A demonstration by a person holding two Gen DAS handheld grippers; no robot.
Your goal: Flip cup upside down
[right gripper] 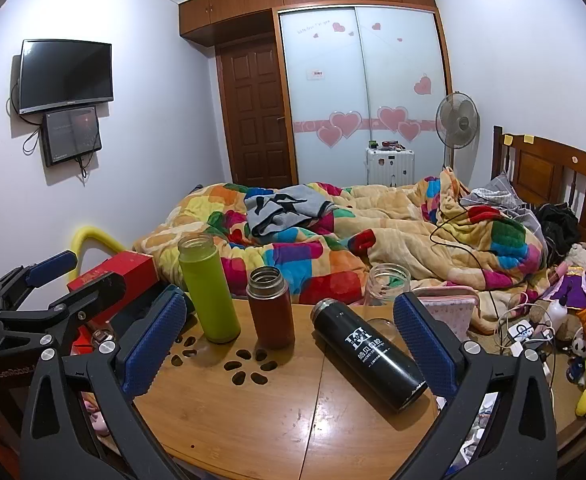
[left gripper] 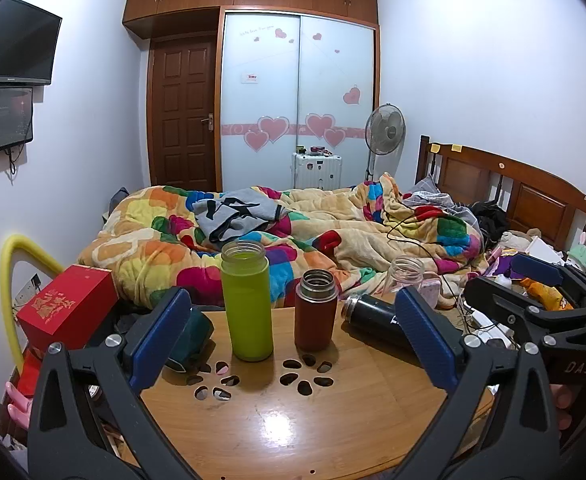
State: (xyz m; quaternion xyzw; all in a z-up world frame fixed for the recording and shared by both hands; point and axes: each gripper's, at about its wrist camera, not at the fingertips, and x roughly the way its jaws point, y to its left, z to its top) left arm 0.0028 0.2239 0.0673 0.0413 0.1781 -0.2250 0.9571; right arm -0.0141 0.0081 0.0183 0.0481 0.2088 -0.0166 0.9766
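A tall green cup (left gripper: 247,302) (right gripper: 209,290) and a shorter red-brown cup (left gripper: 315,311) (right gripper: 271,308) stand upright and lidless on the round wooden table (left gripper: 285,432) (right gripper: 277,412). A black cup (right gripper: 367,354) (left gripper: 369,318) lies on its side to their right. A clear glass cup (right gripper: 385,284) (left gripper: 407,274) stands behind it. My left gripper (left gripper: 293,340) is open and empty, just before the green and red-brown cups. My right gripper (right gripper: 289,340) is open and empty, with the black cup near its right finger. The left gripper also shows in the right wrist view (right gripper: 73,276), and the right gripper in the left wrist view (left gripper: 505,276).
A red box (left gripper: 67,306) (right gripper: 117,274) and a dark green object (left gripper: 191,338) sit at the table's left edge. A bed with a colourful quilt (left gripper: 293,240) lies just behind. Cables, chargers and toys (right gripper: 533,332) crowd the right side. Flower-shaped holes (left gripper: 261,376) pierce the tabletop.
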